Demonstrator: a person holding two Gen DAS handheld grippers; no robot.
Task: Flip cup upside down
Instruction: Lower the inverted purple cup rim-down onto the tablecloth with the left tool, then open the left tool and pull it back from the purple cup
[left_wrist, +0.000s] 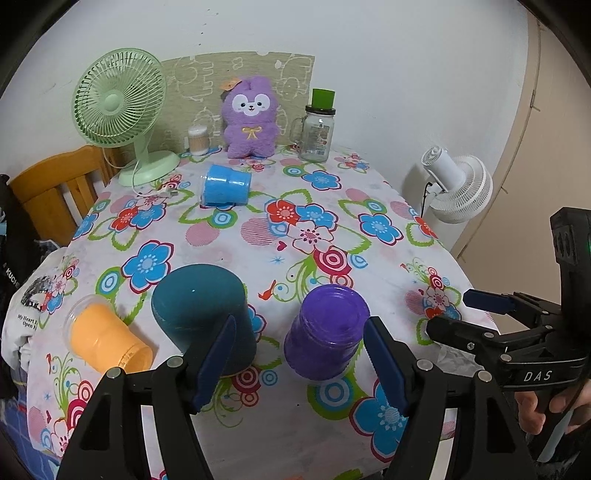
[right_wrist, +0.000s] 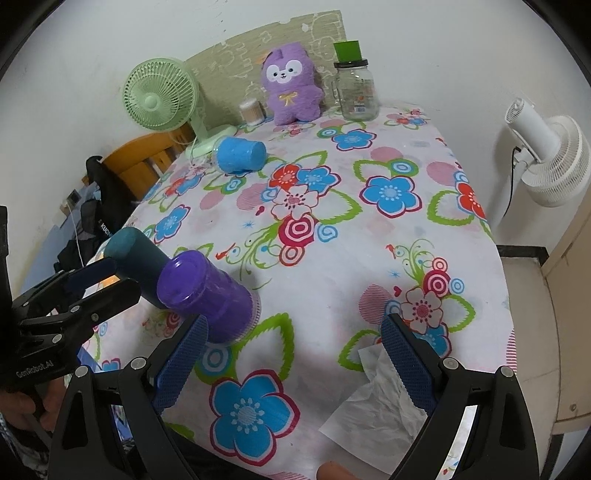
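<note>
A purple cup (left_wrist: 327, 332) stands upside down on the floral tablecloth, next to a dark teal cup (left_wrist: 201, 317), also upside down. An orange cup (left_wrist: 107, 338) lies on its side at the left edge. A blue cup (left_wrist: 225, 185) lies on its side farther back. My left gripper (left_wrist: 301, 363) is open and empty, its fingers just in front of the teal and purple cups. My right gripper (right_wrist: 291, 365) is open and empty over the near table, right of the purple cup (right_wrist: 208, 295). The teal cup (right_wrist: 138, 258) and blue cup (right_wrist: 240, 155) show there too.
At the back stand a green desk fan (left_wrist: 118, 110), a purple plush toy (left_wrist: 251, 118), a glass jar with a green lid (left_wrist: 317, 129) and a cotton swab tub (left_wrist: 198, 140). A crumpled tissue (right_wrist: 376, 410) lies near the front edge. A white fan (right_wrist: 546, 155) stands off the right side.
</note>
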